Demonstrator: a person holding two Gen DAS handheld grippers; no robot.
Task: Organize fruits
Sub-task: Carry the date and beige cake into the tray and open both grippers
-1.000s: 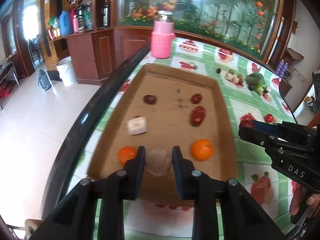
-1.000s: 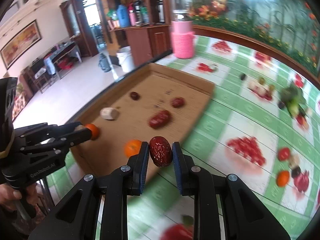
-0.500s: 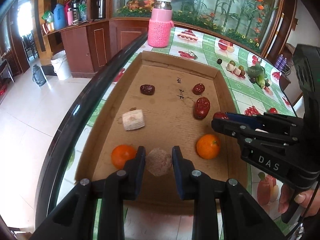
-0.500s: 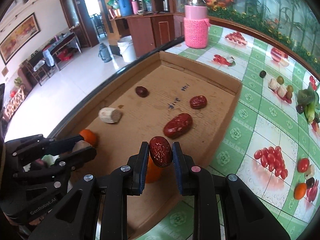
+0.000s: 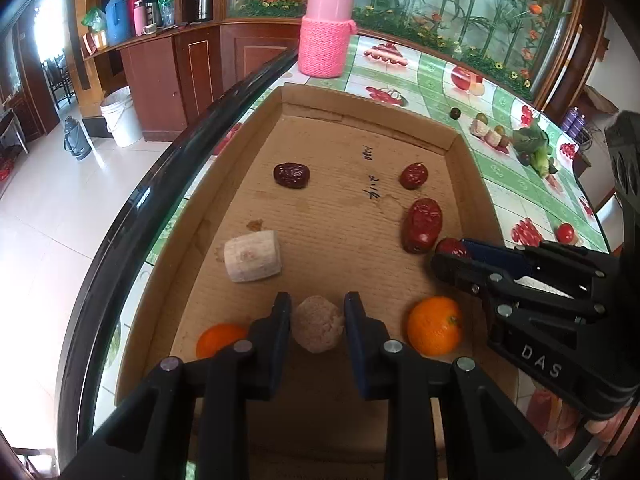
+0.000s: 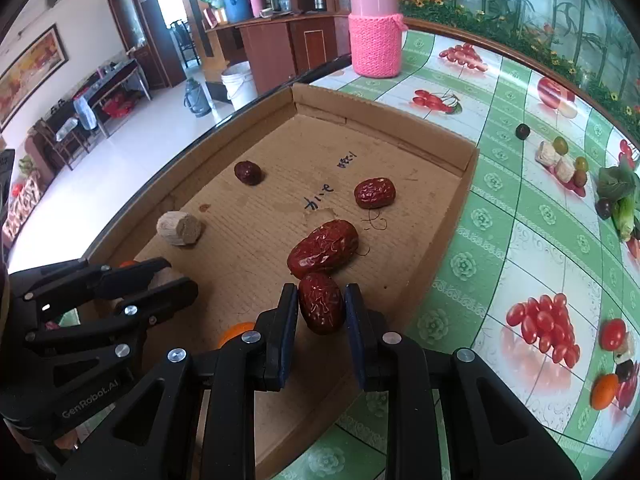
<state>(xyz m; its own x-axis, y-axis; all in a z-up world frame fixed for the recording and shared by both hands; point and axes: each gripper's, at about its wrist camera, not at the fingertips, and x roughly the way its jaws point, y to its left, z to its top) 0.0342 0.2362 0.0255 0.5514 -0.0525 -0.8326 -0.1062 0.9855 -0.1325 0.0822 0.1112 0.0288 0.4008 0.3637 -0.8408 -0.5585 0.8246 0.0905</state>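
Observation:
A shallow cardboard tray [image 5: 372, 118] [image 6: 466, 160] lies on the fruit-print tablecloth. My left gripper [image 5: 317, 312] is shut on a round beige piece [image 5: 318, 329] low over the tray's near end, between two oranges [image 5: 435, 331] [image 5: 218, 340]. My right gripper [image 6: 321, 304] is shut on a red date [image 6: 321, 309], just in front of a large red date [image 6: 324, 249] on the tray floor. Also in the tray are a small red date [image 6: 375, 193], a dark date [image 6: 248, 173] and a pale cylinder piece [image 6: 180, 229]. Each gripper shows in the other's view.
A pink knit-covered jar [image 5: 326, 40] [image 6: 376, 36] stands beyond the tray's far wall. The black table edge [image 5: 160, 184] runs along the tray's left side, with floor below. The fruits on the tablecloth [image 6: 540, 240] to the right are printed pictures.
Both grippers have sunk toward the tray and moved forward over it, each keeping its piece. The right gripper's date now hangs close by the large red date.

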